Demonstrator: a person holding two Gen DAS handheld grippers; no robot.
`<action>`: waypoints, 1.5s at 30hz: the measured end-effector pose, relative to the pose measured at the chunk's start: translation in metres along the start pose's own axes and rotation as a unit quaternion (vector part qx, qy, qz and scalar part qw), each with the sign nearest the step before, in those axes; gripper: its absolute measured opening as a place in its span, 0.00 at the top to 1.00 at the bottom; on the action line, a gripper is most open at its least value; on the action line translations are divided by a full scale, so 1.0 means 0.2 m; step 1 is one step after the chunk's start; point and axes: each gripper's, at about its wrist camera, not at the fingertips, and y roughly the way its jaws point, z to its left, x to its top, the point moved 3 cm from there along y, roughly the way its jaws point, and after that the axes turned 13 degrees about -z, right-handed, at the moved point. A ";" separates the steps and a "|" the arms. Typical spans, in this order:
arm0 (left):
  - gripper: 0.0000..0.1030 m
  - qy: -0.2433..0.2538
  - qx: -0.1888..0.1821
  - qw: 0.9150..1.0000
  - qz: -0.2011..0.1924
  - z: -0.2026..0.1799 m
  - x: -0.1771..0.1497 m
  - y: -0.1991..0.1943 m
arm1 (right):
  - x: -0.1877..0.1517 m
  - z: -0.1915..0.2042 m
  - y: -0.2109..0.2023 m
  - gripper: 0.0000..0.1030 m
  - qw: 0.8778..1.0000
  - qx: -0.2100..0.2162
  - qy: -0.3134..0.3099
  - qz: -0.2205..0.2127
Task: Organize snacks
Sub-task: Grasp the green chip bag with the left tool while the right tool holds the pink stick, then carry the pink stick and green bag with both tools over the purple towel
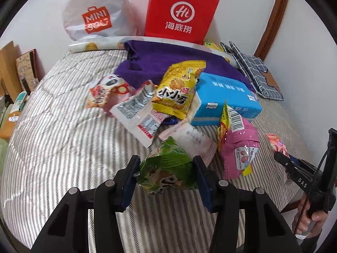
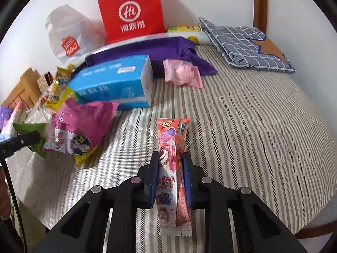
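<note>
"hi" on red paper bag (image 1: 182, 12), "mini" on white plastic bag (image 1: 94, 10)

A crinkled green snack bag (image 1: 166, 168) is pinched upright between claw pads near the bed's front edge, a long pink-and-white lolly packet (image 2: 170, 168) likewise, while yellow (image 1: 177, 90), pink (image 1: 238, 147) and white (image 1: 137, 111) packets lie heaped mid-bed by a blue box (image 1: 227, 99).

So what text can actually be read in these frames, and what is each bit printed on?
"MINI SO": white plastic bag
"Hi 海底捞": red paper bag
"小小酥": yellow snack packet
"TOY": lollipop packet in the right tongs
"DAS": right tongs' body, seen from the left wrist
Blue tissue pack print, barcode digits: too small or blurred to read.
</note>
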 end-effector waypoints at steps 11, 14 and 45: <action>0.53 0.003 -0.009 0.999 -0.036 -0.06 0.07 -0.20 | 0.11 0.02 -0.18 0.79 0.999 -0.014 0.006 -0.037; 0.53 0.007 -0.016 0.999 -0.039 -0.10 0.12 -0.22 | 0.13 0.04 -0.21 0.79 0.999 -0.007 0.002 -0.040; 0.53 0.085 -0.115 0.989 -0.042 -0.22 0.69 -0.01 | 0.71 0.29 -0.19 0.79 0.993 -0.051 0.030 -0.102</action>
